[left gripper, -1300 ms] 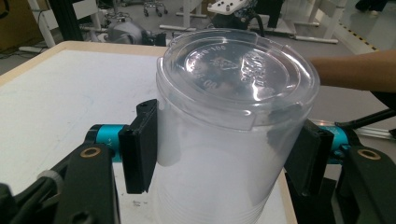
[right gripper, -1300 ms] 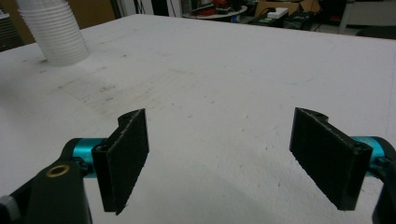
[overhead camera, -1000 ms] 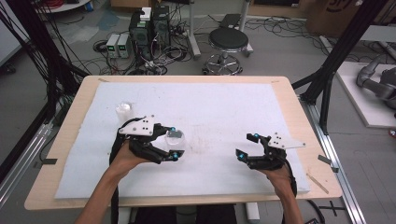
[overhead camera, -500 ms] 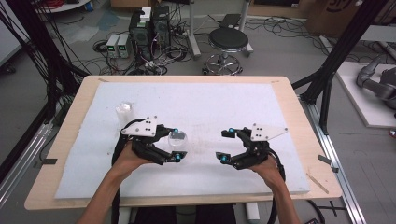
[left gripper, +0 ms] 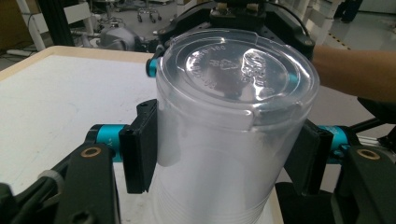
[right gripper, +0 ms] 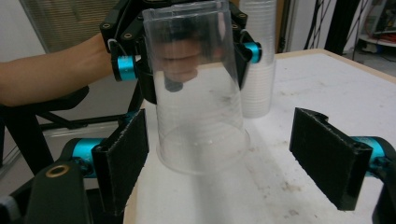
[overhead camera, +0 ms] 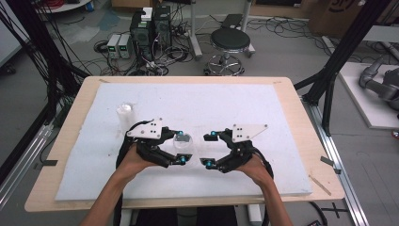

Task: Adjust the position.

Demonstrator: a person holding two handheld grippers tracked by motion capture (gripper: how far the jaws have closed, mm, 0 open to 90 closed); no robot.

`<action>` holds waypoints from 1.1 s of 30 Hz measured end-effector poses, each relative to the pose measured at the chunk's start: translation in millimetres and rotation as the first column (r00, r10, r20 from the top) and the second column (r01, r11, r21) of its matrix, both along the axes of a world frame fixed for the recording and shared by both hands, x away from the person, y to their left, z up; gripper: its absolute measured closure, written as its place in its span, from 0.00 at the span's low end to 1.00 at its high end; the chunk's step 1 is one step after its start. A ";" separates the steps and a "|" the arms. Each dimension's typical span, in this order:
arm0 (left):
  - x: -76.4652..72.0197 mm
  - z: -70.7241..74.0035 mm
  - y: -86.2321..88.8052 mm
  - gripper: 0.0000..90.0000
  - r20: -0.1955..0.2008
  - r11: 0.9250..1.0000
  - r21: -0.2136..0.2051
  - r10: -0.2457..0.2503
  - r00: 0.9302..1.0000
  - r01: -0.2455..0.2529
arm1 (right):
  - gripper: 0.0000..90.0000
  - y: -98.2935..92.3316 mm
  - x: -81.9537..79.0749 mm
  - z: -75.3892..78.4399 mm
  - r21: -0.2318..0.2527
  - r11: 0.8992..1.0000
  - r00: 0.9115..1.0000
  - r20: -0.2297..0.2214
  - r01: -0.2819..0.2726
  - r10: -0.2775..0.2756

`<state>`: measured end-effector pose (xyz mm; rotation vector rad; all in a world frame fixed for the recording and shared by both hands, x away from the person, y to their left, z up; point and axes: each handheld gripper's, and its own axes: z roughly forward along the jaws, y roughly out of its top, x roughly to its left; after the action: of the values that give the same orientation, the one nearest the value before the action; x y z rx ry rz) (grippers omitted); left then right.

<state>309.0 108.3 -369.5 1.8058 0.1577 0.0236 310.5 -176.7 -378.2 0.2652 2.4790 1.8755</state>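
The left gripper [overhead camera: 181,148] is seen closed on a clear plastic cup [overhead camera: 182,142] that stands upside down, mouth on the pad, base uppermost. In the left gripper view its two black pads [left gripper: 140,144] are pressed against opposite sides of the cup's wall [left gripper: 224,140], just below the embossed base, and the cup's ribbed lower part is seen between the gripper's arms. The cup is placed near the middle of the white foam pad [overhead camera: 211,106] that covers the light wooden table [overhead camera: 301,117], somewhat toward the pad's near edge.

The right gripper [overhead camera: 208,149] is held just to the right of the cup, its jaws spread apart and directed at the cup — nothing is pressed between them. In the right gripper view the inverted cup [right gripper: 198,88] is framed between the two black pads [right gripper: 123,158], a clear gap being left on either side, and the left gripper is seen behind the cup, clamped high on its wall.

A stack of clear plastic cups [overhead camera: 124,116], likewise inverted, is set on the pad toward its left edge, behind the left gripper and apart from the held cup; in the right gripper view the stack [right gripper: 258,56] is seen beyond the cup. Both forearms are brought in from the table's near edge — the grey plates on top of the grippers are turned toward the camera above.
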 end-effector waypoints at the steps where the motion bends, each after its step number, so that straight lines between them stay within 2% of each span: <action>1: -0.4 0.0 -0.7 0.40 -0.004 1.000 -0.003 0.001 1.000 -0.001 | 0.22 3.0 0.1 -0.6 -0.001 1.000 1.000 0.004 -0.007 0.007; 17: -2.2 1.5 -2.6 0.41 -0.007 1.000 -0.022 -0.015 1.000 0.015 | 0.21 31.5 -3.1 -6.2 -0.009 0.997 0.997 0.010 -0.076 0.076; 33: -2.2 2.1 -3.0 0.41 -0.009 0.999 -0.031 -0.020 1.000 0.020 | 0.21 39.1 -3.1 -9.5 -0.017 0.996 0.996 -0.001 -0.089 0.089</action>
<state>306.8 105.3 -367.3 1.7772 0.1459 -0.0009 307.4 -137.7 -387.8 0.1567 2.5461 1.8849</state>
